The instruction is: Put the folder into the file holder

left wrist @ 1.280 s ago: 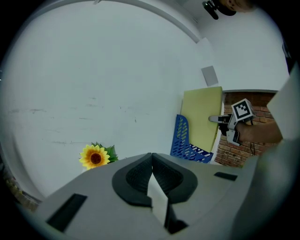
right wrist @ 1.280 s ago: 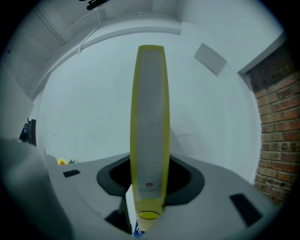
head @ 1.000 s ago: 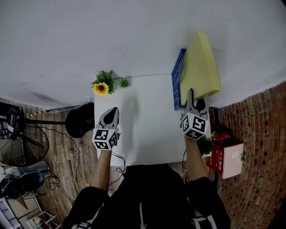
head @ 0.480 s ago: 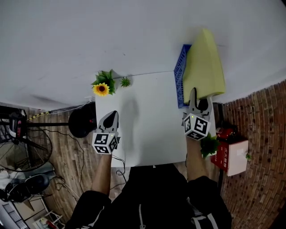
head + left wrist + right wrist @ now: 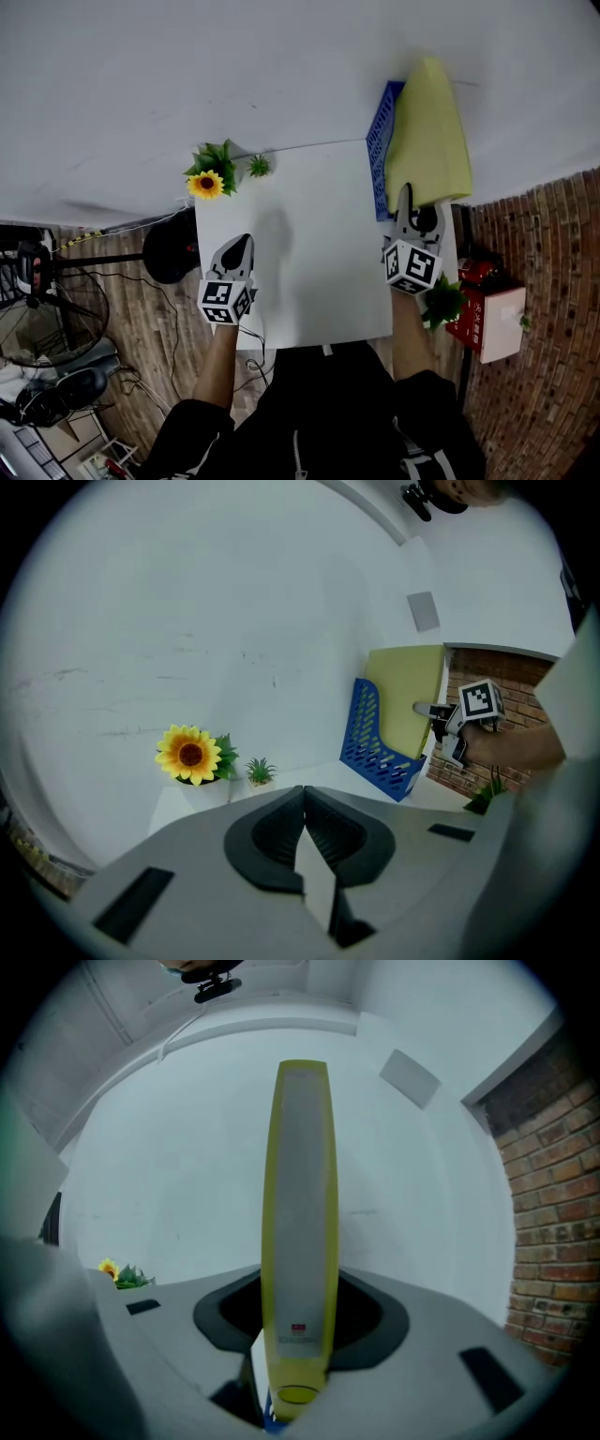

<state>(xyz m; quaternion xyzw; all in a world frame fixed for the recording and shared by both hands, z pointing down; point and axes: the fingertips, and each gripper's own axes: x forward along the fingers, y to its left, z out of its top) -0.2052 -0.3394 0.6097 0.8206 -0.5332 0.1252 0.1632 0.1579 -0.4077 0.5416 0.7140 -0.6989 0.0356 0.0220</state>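
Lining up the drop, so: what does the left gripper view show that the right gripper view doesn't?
Left gripper view only: the slotted side of the blue file holder, the small plant, the right gripper from outside, and the left gripper with fingers shut, empty. Right gripper view only: the yellow folder edge-on, clamped between the right fingers. Both: that folder, the sunflower, the white wall.

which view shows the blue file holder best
Left gripper view: the file holder shows side-on, slotted blue wall, yellow folder behind it. The head view gives only a blue edge from above; in the right gripper view the folder mostly hides it.
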